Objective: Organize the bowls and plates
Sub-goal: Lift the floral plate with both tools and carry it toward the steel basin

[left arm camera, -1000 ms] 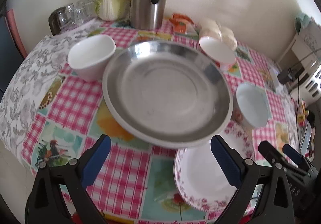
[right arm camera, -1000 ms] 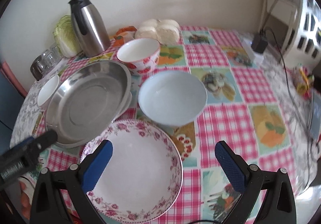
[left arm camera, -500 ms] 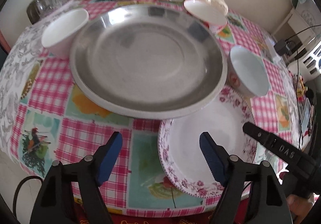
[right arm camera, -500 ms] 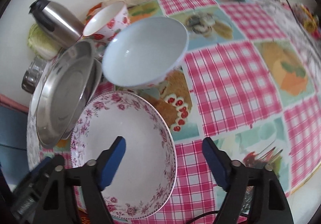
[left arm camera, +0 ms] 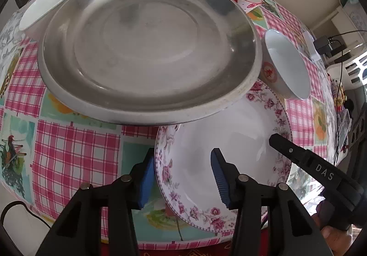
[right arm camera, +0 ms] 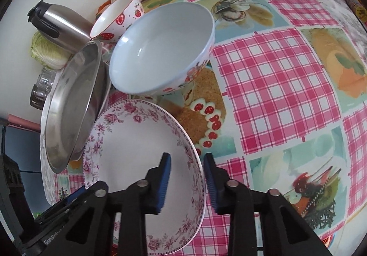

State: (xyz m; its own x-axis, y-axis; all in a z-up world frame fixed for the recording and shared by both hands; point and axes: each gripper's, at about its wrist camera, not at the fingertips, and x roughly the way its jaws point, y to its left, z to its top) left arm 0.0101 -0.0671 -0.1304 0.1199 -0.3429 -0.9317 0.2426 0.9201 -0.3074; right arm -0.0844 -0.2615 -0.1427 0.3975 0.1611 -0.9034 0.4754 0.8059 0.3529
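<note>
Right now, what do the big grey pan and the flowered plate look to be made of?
The big grey pan looks like stainless steel with a dull brushed finish: silvery grey, with soft blurred reflections in its wall. The flowered plate looks like glazed ceramic, possibly melamine: glossy white with a printed pink rose border and a faint sheen.

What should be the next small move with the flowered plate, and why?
Probably let both grippers finish closing before lifting. The left gripper straddles one side of the flowered plate's rim and the right gripper the opposite side; both are closing, with gaps visible. The steel tray seems to overlap the plate's far edge, so lift gently.
</note>
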